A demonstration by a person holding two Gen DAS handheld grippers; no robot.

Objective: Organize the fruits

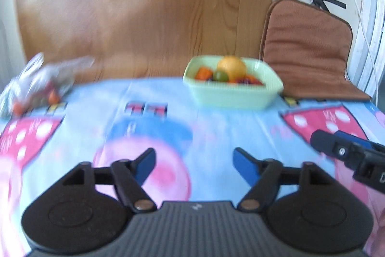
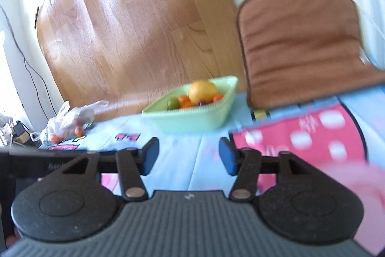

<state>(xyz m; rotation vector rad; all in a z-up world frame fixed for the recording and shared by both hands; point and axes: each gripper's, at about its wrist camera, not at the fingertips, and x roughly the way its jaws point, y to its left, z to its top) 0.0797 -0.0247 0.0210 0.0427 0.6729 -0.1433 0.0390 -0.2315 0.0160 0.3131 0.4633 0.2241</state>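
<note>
Writing on the cartoon tablecloth is smeared by motion blur and cannot be read. Both the left gripper and the right gripper hover above the cloth with blue pads parted and nothing between them. Fruits sit in the pale green basket at the table's far edge, while a crumpled plastic bag to its left holds more, too blurred to identify.
</note>
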